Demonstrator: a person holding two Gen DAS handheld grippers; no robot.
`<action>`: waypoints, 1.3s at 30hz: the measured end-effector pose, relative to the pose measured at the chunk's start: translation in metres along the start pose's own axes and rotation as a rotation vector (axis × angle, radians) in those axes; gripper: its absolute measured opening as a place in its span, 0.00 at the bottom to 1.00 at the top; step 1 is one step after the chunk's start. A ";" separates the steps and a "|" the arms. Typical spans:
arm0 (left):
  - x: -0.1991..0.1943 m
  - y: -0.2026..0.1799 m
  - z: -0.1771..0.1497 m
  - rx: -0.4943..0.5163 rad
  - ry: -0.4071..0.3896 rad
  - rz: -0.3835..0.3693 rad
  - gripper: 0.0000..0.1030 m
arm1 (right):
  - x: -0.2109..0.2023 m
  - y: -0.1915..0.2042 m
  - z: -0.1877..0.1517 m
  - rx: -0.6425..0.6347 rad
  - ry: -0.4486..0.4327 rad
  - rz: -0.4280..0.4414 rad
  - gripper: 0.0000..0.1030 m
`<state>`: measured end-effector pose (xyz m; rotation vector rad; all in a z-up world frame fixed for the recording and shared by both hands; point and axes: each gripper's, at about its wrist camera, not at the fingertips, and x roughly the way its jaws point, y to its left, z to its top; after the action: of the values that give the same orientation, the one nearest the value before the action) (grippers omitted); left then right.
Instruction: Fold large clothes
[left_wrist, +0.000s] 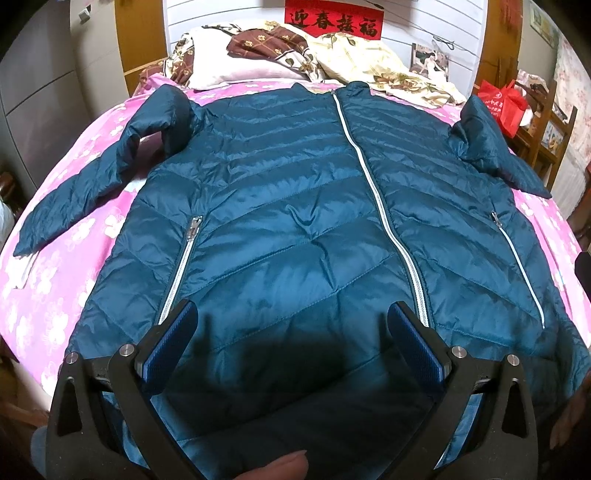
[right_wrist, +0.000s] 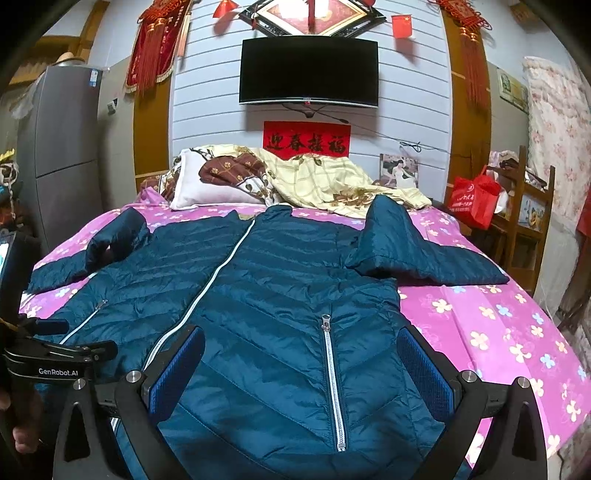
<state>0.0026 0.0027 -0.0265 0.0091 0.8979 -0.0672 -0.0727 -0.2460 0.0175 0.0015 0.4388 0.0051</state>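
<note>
Left tool (left_wrist: 293, 332) and right tool (right_wrist: 301, 360), both wide apart.

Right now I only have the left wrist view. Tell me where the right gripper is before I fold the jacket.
Observer: The right gripper is open over the jacket, with its fingers either side of a pocket zipper.
Operator: Describe the bed beside the jacket there.
Observer: Bare pink sheet lies beside the jacket on that side.
Operator: Name what hangs above the red banner.
Observer: A dark television is on the wall.
</note>
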 end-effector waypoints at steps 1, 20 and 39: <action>0.000 0.000 0.000 0.000 -0.002 0.000 1.00 | 0.000 0.000 0.000 0.000 0.001 -0.002 1.00; -0.010 0.006 0.000 -0.006 -0.080 -0.070 1.00 | -0.007 -0.007 0.000 0.028 -0.004 0.003 1.00; -0.014 0.018 -0.002 -0.013 -0.130 0.029 1.00 | 0.018 -0.002 -0.004 0.019 0.115 -0.065 1.00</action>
<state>-0.0068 0.0217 -0.0175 0.0057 0.7680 -0.0341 -0.0585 -0.2484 0.0061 0.0057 0.5541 -0.0631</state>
